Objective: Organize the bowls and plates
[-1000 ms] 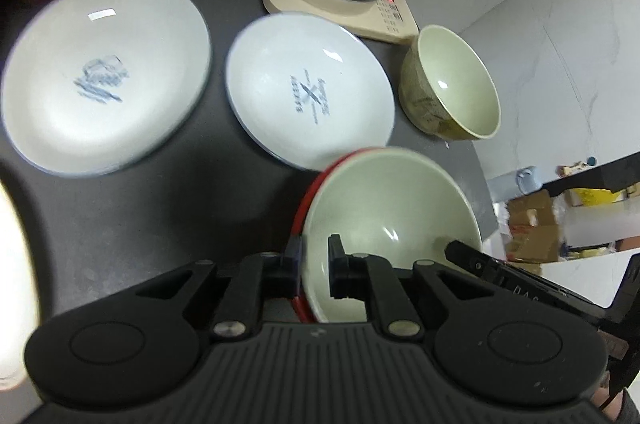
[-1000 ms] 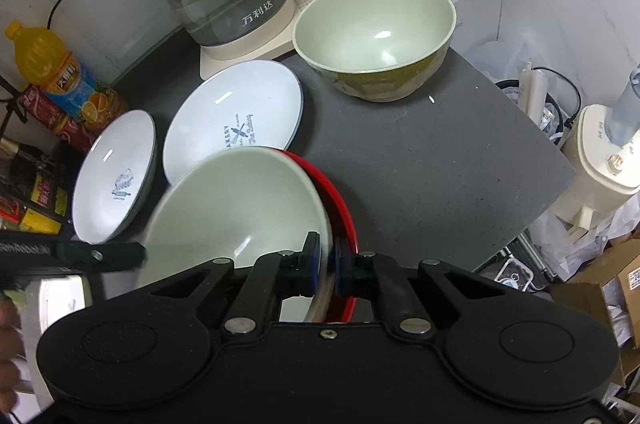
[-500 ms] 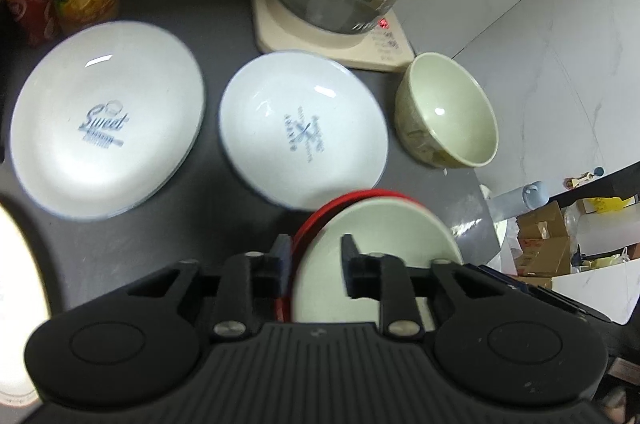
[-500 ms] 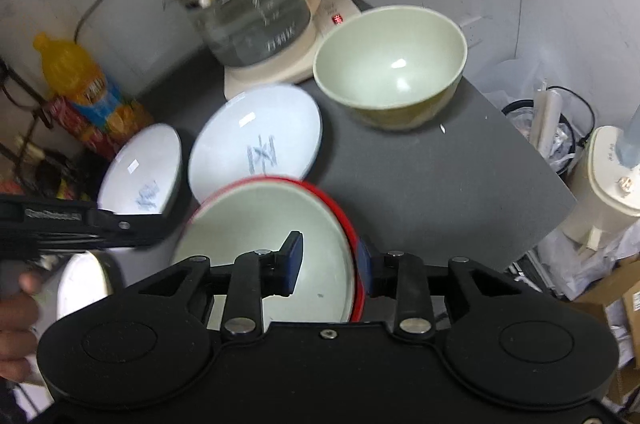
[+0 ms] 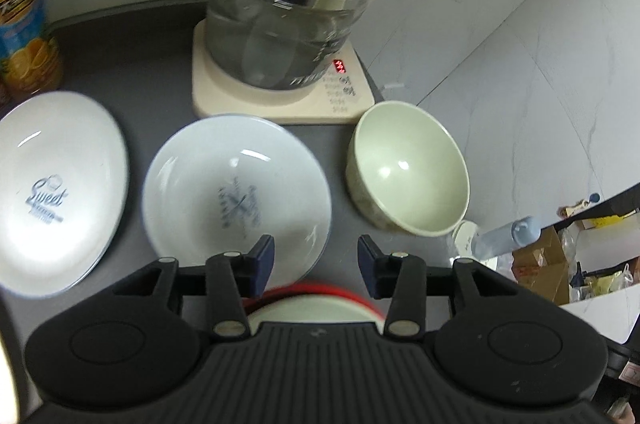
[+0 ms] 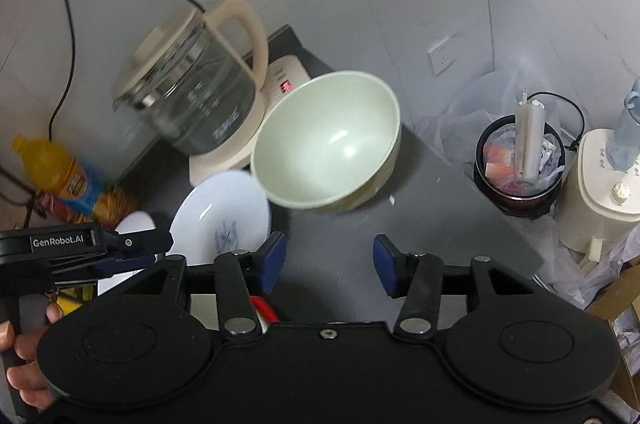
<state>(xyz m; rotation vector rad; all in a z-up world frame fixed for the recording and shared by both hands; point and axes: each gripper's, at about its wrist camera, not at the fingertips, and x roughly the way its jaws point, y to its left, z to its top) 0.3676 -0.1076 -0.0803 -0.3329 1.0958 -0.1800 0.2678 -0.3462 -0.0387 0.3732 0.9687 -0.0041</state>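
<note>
Red-rimmed bowl (image 5: 316, 298) sits on the table (image 5: 132, 63) under my left claw (image 5: 316, 258) and right claw (image 6: 326, 264), both wide apart and empty. If I lower carelessly, a finger may knock the green bowl (image 6: 326, 143) against the kettle (image 6: 188, 99).

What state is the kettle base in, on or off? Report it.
On. A red display glows on the kettle base, beside the glass kettle; the right wrist view shows the same red light. Its digits are unreadable.

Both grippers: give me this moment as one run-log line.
left gripper: open, empty | right gripper: open, empty | red-rimmed bowl: on counter, under left fingers | green bowl: beside kettle
</note>
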